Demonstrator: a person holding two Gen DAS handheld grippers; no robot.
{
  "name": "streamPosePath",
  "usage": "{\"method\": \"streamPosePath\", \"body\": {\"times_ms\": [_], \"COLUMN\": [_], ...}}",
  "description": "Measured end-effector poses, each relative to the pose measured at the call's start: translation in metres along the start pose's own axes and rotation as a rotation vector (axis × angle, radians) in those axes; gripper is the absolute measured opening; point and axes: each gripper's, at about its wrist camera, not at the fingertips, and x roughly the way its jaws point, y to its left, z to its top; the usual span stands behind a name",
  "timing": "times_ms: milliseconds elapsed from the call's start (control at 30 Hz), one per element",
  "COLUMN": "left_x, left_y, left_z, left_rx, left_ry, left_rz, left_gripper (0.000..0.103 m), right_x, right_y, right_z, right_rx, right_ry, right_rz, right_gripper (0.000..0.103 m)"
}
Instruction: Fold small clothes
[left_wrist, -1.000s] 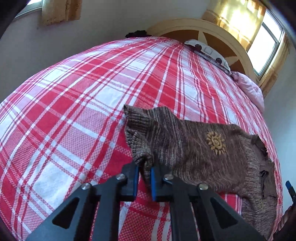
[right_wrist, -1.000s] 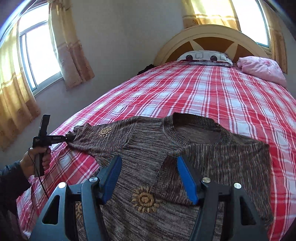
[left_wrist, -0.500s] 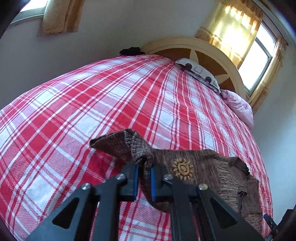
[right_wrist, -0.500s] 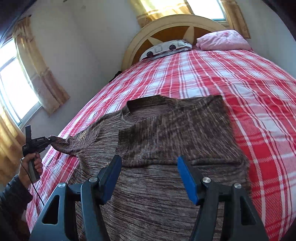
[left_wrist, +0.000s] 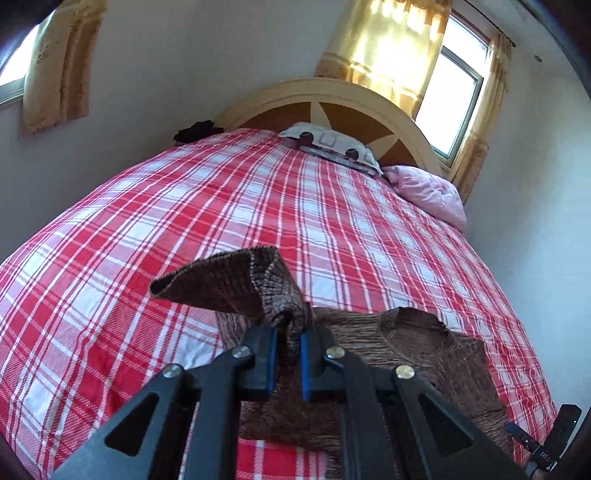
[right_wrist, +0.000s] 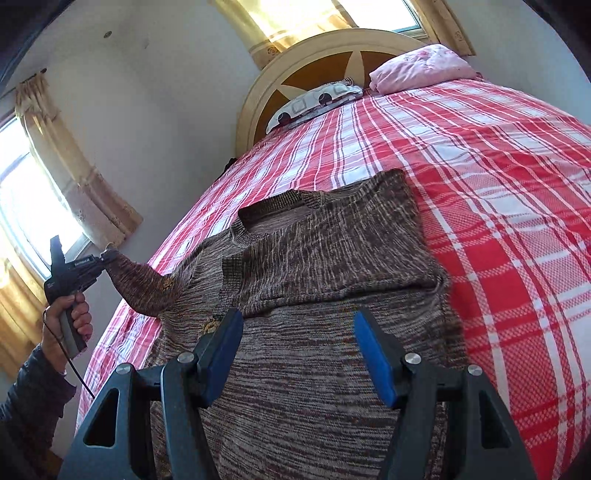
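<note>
Left side: left gripper (left_wrist: 286, 341) pinched tight on the cuff of the left sleeve (right_wrist: 144, 284), fabric bunched between the blue pads, cuff end flopping free above the plaid bedspread (left_wrist: 110, 295). From the right wrist view the person's hand (right_wrist: 68, 315) carries that gripper off the bed's left edge, sleeve lifted clear and stretched from the shoulder. Centre: brown knit sweater (right_wrist: 314, 387) lies flat on the bed, neckline toward the headboard (right_wrist: 314, 62); its right sleeve looks already folded across the chest, edge fairly straight. Right side: right gripper (right_wrist: 297, 350) hovers over the sweater body, jaws standing well apart, nothing between them; whether the tips touch the knit I cannot tell. Step in hand, as I read it: fold the left sleeve in over the body. To do it well, carry the cuff across in a low arc, keep light tension so the sleeve does not twist, and let the fold line fall at the shoulder seam, matching the other side. The free gripper could pin the body near that shoulder. Knit is soft and stretchy; a hard pull would likely drag the whole garment sideways. Lay the cuff flat before letting go.
</note>
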Motion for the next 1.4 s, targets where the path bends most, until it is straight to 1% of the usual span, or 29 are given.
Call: {"method": "streamPosePath", "body": {"times_ms": [100,267,433,533,733,800,900,933,967,1000,1067,1133,1167,1200,1233,1267,1333,1367,1400], "left_x": [-0.002,0.000,0.010,0.026,0.059,0.065,0.072,0.071,0.068,0.064,0.051,0.036,0.030,0.026,0.022,0.022,0.024,0.028,0.033], "left_y": [-0.022,-0.069,-0.114,-0.140,-0.184,-0.197,-0.213,-0.216,-0.217,-0.217,-0.210,-0.201,-0.194,-0.187,-0.179,-0.168,-0.150,-0.140,-0.131], "left_z": [0.002,0.001,-0.015,-0.035,-0.088,-0.104,-0.130,-0.133,-0.137,-0.139,-0.139,-0.140,-0.140,-0.139,-0.138,-0.136,-0.134,-0.131,-0.129], "left_rx": [0.021,0.064,0.086,0.095,0.137,0.179,0.305,0.325,0.352,0.376,0.407,0.427,0.435,0.441,0.448,0.460,0.477,0.480,0.481], "left_ry": [-0.006,-0.007,0.021,0.067,0.184,0.217,0.279,0.280,0.278,0.276,0.246,0.202,0.189,0.181,0.166,0.144,0.116,0.106,0.099], "left_rz": [-0.031,-0.099,-0.164,-0.205,-0.264,-0.260,-0.229,-0.228,-0.229,-0.231,-0.211,-0.199,-0.194,-0.188,-0.170,-0.126,-0.041,0.016,0.074], "left_gripper": [0.010,0.010,0.010,0.010,0.010,0.010,0.012,0.014,0.022,0.027,0.058,0.071,0.074,0.076,0.079,0.084,0.091,0.091,0.091], "right_x": [-0.005,-0.013,-0.013,-0.011,-0.007,-0.006,-0.004,-0.004,-0.004,-0.003,-0.003,-0.001,-0.001,-0.001,-0.001,-0.002,-0.002,-0.002,-0.001], "right_y": [-0.007,-0.017,-0.022,-0.025,-0.029,-0.032,-0.035,-0.035,-0.035,-0.035,-0.034,-0.033,-0.032,-0.031,-0.031,-0.029,-0.021,-0.015,-0.001], "right_z": [-0.003,-0.007,-0.009,-0.012,-0.016,-0.017,-0.018,-0.019,-0.019,-0.019,-0.020,-0.020,-0.020,-0.021,-0.021,-0.020,-0.017,-0.014,-0.007], "right_rx": [0.020,0.054,0.071,0.082,0.093,0.105,0.117,0.116,0.113,0.110,0.103,0.095,0.092,0.087,0.083,0.074,0.044,0.016,-0.040], "right_ry": [-0.008,-0.019,-0.012,-0.003,0.013,0.016,0.019,0.020,0.022,0.023,0.023,0.025,0.026,0.027,0.026,0.028,0.043,0.052,0.058], "right_rz": [0.009,0.029,0.045,0.050,0.061,0.063,0.068,0.069,0.069,0.069,0.070,0.068,0.068,0.067,0.065,0.057,0.045,0.037,0.015], "right_gripper": [0.064,0.064,0.064,0.064,0.064,0.064,0.064,0.064,0.064,0.064,0.065,0.065,0.065,0.065,0.065,0.065,0.065,0.065,0.065]}}
